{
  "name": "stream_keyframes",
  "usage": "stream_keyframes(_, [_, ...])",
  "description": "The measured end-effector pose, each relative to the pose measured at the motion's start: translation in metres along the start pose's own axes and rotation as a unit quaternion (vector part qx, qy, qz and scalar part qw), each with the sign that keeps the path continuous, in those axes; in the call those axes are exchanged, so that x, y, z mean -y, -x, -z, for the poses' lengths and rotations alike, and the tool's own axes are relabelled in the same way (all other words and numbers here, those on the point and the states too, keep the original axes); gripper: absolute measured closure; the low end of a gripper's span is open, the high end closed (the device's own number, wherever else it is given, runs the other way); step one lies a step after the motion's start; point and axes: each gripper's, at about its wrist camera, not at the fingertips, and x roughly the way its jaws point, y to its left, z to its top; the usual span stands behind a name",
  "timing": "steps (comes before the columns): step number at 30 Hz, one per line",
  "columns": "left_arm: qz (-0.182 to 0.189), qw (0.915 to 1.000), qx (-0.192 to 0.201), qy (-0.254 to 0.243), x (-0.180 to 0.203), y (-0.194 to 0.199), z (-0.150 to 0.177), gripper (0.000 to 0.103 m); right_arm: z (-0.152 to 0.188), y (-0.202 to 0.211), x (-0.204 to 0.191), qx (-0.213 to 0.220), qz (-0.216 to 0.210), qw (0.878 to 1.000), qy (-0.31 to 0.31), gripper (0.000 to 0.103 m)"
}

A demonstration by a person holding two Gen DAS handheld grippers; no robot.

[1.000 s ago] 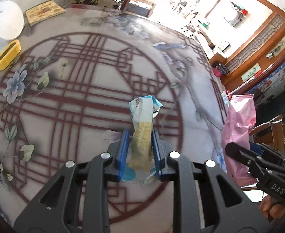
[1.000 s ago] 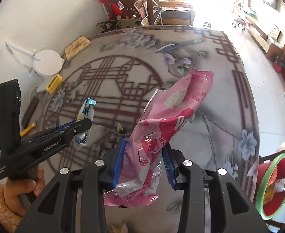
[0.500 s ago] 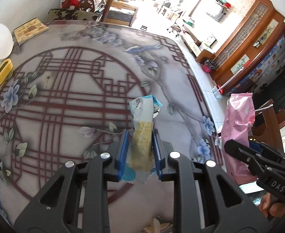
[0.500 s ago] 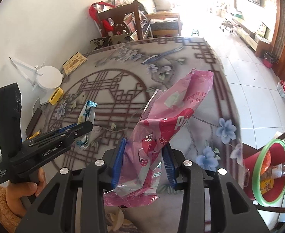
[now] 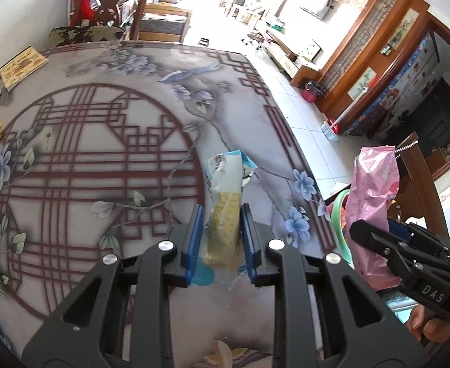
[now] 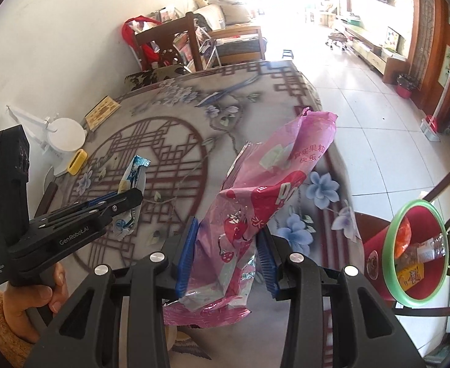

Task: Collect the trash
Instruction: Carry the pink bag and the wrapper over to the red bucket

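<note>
My left gripper point(image 5: 220, 214) is shut on a yellow and light-blue snack wrapper point(image 5: 226, 190), held up above the patterned table point(image 5: 86, 153). My right gripper point(image 6: 228, 230) is shut on a crumpled pink snack bag point(image 6: 271, 178). The right wrist view shows the left gripper point(image 6: 132, 197) with its wrapper point(image 6: 131, 178) at the left. In the left wrist view the right gripper point(image 5: 369, 233) and the pink bag point(image 5: 373, 190) hang at the right, past the table edge. A red bin with a green rim point(image 6: 390, 245) stands on the floor at the right, with trash inside.
A white round stand point(image 6: 67, 135), a yellow holder point(image 6: 77, 161) and a flat patterned box point(image 6: 102, 112) lie along the table's far left side. A wooden chair point(image 6: 169, 46) stands behind the table. Tiled floor point(image 6: 378, 141) stretches to the right.
Both grippers have carried their wrappers to the right and a little upward, toward the table's edge. The red bin has come further into view. Both grips stayed the same.
</note>
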Motion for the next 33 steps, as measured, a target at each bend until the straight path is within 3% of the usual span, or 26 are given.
stream_keyframes(22, [0.041, 0.9962, -0.014, -0.075, 0.059, -0.011, -0.005, 0.080, 0.013, 0.016, 0.036, 0.019, 0.034, 0.998, -0.053, 0.065])
stream_keyframes(28, [0.047, 0.9940, -0.022, -0.096, 0.078, -0.020, -0.009, 0.080, 0.016, 0.018, 0.065, 0.024, 0.049, 0.995, -0.083, 0.065])
stream_keyframes(33, [0.053, 0.9917, -0.030, -0.113, 0.095, -0.030, -0.011, 0.080, 0.023, 0.019, 0.112, 0.023, 0.081, 0.989, -0.124, 0.065])
